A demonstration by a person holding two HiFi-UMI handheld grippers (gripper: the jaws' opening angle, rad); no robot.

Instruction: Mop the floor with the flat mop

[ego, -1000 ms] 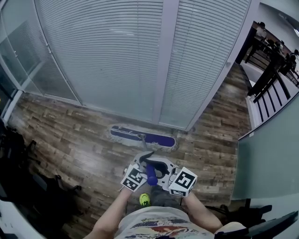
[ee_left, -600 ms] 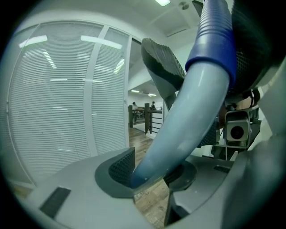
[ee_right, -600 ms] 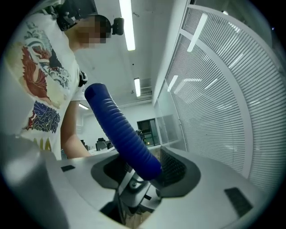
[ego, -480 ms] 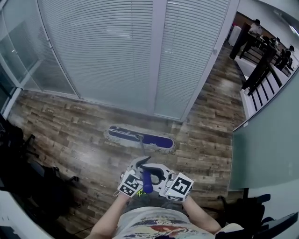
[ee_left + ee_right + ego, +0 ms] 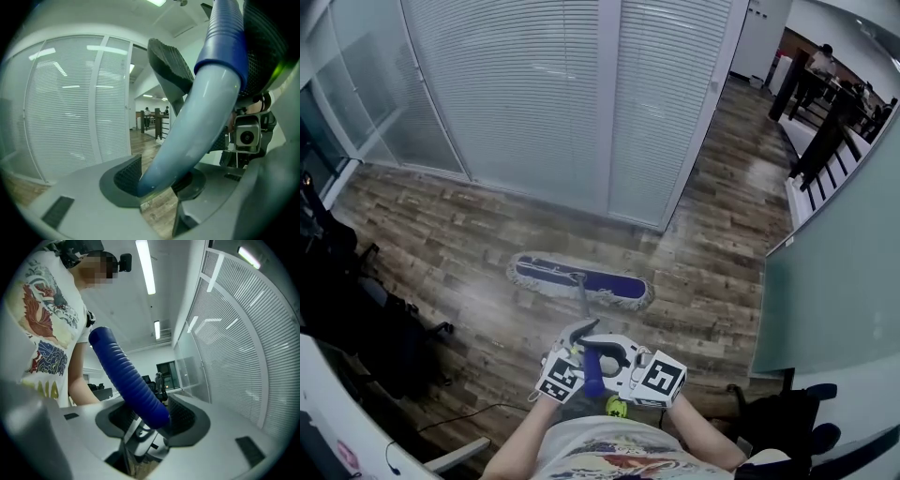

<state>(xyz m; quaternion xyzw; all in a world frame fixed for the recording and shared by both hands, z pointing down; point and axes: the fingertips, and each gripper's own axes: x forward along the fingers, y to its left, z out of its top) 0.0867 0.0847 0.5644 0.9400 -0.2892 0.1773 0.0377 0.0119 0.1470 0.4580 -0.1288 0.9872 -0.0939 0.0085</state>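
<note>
Right by the person, the left gripper and the right gripper both squeeze the mop handle tight between their jaws. If one grip slips, the handle can twist. Then the flat mop head, lying on the wood floor ahead, can tip up or bump the glass wall behind it.
</note>
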